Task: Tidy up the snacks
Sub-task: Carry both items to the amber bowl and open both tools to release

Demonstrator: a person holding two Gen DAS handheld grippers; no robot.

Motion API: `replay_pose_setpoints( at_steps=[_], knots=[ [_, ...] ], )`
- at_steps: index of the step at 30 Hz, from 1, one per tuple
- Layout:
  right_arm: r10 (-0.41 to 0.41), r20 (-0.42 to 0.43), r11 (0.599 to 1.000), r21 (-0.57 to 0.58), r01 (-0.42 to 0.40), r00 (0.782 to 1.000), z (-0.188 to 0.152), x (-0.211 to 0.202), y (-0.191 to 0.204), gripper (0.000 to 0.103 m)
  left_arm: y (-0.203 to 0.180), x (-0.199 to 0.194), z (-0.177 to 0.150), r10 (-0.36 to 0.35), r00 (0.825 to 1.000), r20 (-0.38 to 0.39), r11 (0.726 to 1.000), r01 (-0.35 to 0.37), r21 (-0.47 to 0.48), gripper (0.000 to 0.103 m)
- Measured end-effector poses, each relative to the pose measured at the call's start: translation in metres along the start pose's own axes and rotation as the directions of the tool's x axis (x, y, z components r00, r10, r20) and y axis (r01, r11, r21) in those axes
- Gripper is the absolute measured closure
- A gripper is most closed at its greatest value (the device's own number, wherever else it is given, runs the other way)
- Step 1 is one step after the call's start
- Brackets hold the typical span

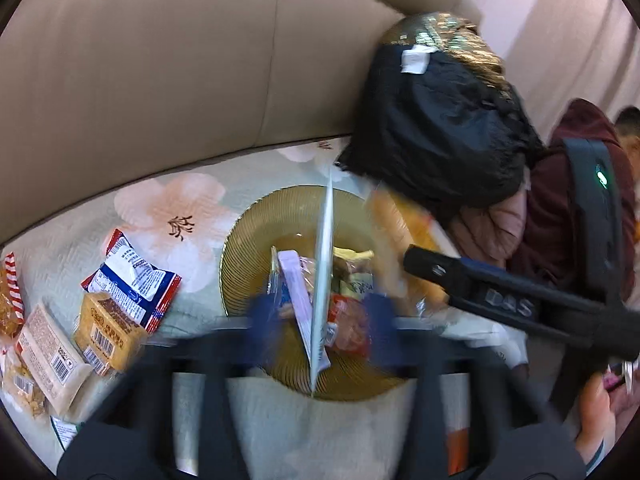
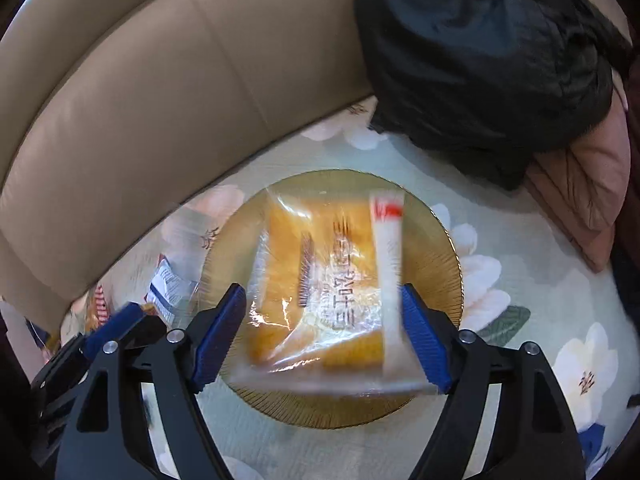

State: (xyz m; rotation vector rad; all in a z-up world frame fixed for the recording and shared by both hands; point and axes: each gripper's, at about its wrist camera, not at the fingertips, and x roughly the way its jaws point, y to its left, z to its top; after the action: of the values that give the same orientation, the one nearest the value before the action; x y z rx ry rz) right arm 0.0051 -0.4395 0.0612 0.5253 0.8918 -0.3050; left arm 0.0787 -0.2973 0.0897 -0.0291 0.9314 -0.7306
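Between the blue pads (image 2: 218, 336) of the right gripper (image 2: 320, 340) sat a clear-wrapped yellow cake packet (image 2: 320, 280), spanning the wide-set jaws over the amber glass plate (image 2: 440, 264), though whether it was clamped or merely resting I could not tell. The left gripper (image 1: 320, 320), blurred, appeared to pinch a thin pale packet (image 1: 322, 264) edge-on above the same plate, where other snacks (image 1: 344, 320) already lay. The step looked like loading the plate, so each packet would need lowering and freeing inside the rim; loose packets (image 1: 120, 304) crowded the left, a black bag (image 1: 436, 128) the far right.
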Motion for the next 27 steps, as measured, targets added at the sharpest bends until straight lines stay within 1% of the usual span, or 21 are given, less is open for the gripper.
replay_pose_setpoints(
  at_steps=[1,2,3,5,8,10,13,15,17,19,20,22,25,26,27],
  knots=[
    [0.003,-0.001,1.0,0.009,-0.003,1.0,-0.001,0.001,-0.003,0.026,0.001,0.003,0.001,-0.007,1.0,-0.003,1.0,0.007,-0.001,0.057],
    [0.009,-0.003,1.0,0.017,-0.009,1.0,-0.003,0.002,-0.006,0.026,0.004,0.005,0.002,-0.009,1.0,-0.016,1.0,0.009,-0.004,0.059],
    [0.019,-0.006,1.0,0.018,-0.019,1.0,-0.005,0.002,-0.008,0.026,0.007,0.006,0.001,-0.006,1.0,-0.028,1.0,0.006,-0.01,0.059],
    [0.028,-0.013,1.0,0.014,-0.027,1.0,-0.009,0.003,-0.01,0.026,0.017,0.0,-0.003,0.014,1.0,-0.025,1.0,-0.014,-0.015,0.059],
    [0.053,-0.026,0.998,0.017,-0.053,0.998,-0.018,-0.003,-0.004,0.026,0.038,-0.02,-0.012,0.035,0.999,-0.02,0.998,-0.036,-0.051,0.059],
    [0.074,-0.031,0.997,0.0,-0.074,0.997,-0.024,-0.01,0.007,0.026,0.053,-0.039,-0.018,0.058,0.998,-0.006,0.996,-0.059,-0.074,0.059],
    [0.115,-0.045,0.99,-0.075,-0.118,0.992,-0.037,-0.021,0.037,0.025,0.075,-0.077,-0.03,0.11,0.994,0.027,0.988,-0.107,-0.108,0.057],
    [0.147,-0.064,0.978,-0.142,-0.155,0.987,-0.055,-0.026,0.066,0.023,0.093,-0.108,-0.042,0.147,0.988,0.055,0.979,-0.138,-0.148,0.055],
    [0.178,-0.092,0.958,-0.21,-0.194,0.98,-0.075,-0.028,0.094,0.023,0.109,-0.136,-0.055,0.189,0.979,0.077,0.966,-0.172,-0.191,0.052],
    [0.194,-0.121,0.938,-0.269,-0.22,0.974,-0.095,-0.027,0.119,0.021,0.13,-0.17,-0.076,0.237,0.967,0.097,0.945,-0.206,-0.253,0.051],
    [0.204,-0.133,0.924,-0.301,-0.236,0.97,-0.107,-0.027,0.131,0.019,0.136,-0.179,-0.082,0.254,0.962,0.098,0.937,-0.219,-0.272,0.05],
    [0.208,-0.142,0.898,-0.364,-0.247,0.968,-0.134,-0.024,0.152,0.018,0.154,-0.203,-0.105,0.311,0.945,0.096,0.905,-0.265,-0.332,0.048],
    [0.209,-0.142,0.861,-0.443,-0.251,0.968,-0.162,-0.02,0.169,0.017,0.176,-0.223,-0.135,0.362,0.928,0.088,0.867,-0.301,-0.398,0.046],
    [0.206,-0.135,0.844,-0.476,-0.246,0.969,-0.173,-0.017,0.174,0.017,0.186,-0.226,-0.147,0.38,0.922,0.075,0.848,-0.315,-0.426,0.046],
    [0.204,-0.134,0.831,-0.5,-0.244,0.97,-0.181,-0.015,0.178,0.017,0.191,-0.225,-0.156,0.389,0.919,0.064,0.835,-0.323,-0.446,0.046]
  ],
)
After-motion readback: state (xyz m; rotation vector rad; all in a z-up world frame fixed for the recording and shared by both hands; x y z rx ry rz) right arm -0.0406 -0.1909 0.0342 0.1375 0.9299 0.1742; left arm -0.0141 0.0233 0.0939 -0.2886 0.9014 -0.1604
